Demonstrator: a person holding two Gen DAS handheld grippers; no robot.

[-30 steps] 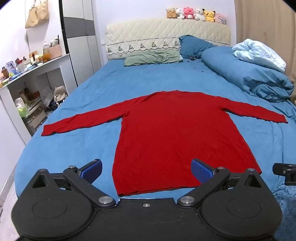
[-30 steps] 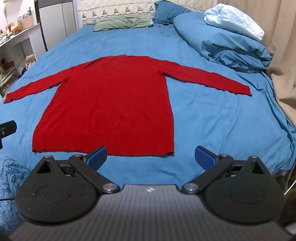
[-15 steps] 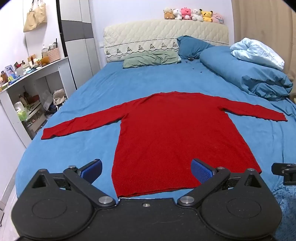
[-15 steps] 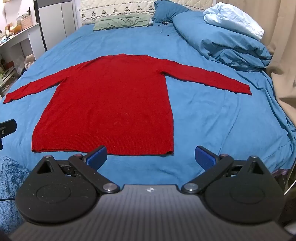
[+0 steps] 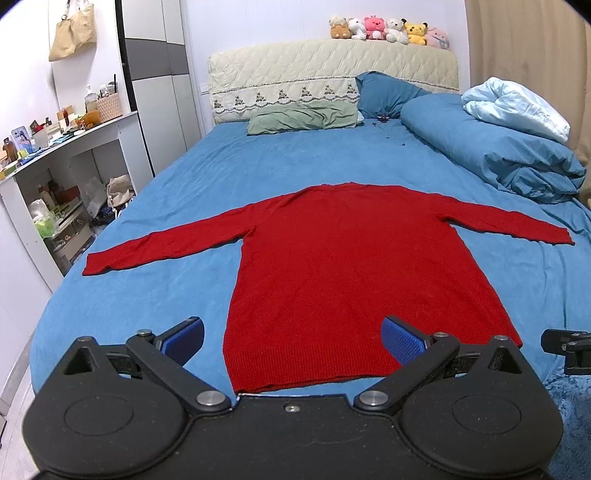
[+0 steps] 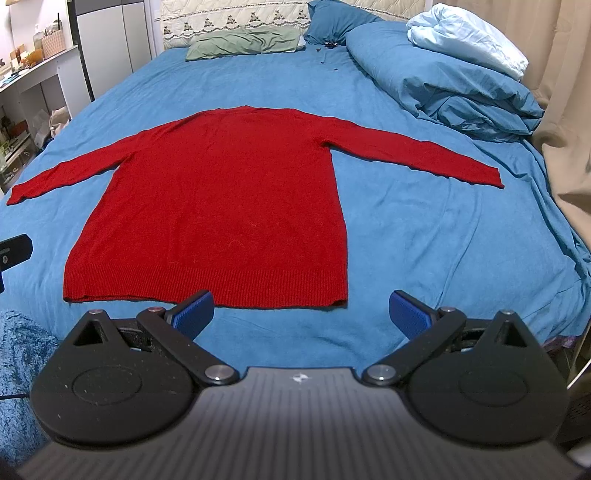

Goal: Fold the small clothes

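A blue bed (image 5: 303,177) fills the room, and a red sweater (image 5: 354,273) lies flat on it, sleeves out. The left gripper (image 5: 291,338) and right gripper (image 6: 301,308) hover empty, jaws apart, near its hem. Best to pinch one sleeve cuff cleanly and fold it inward.

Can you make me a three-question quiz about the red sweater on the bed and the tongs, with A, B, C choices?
1. Where is the red sweater?
A. flat on the blue bed
B. on the shelf
C. on the floor

2. How many stuffed toys sit on the headboard?
A. two
B. six
C. ten

3. What are the left tongs and right tongs doing?
A. both pinching the sweater
B. one pinching a sleeve
C. both open, holding nothing

Answers: 1 A, both sleeves lie spread out on the sheet. 2 B, six in a row. 3 C, the blue pads stand wide apart.
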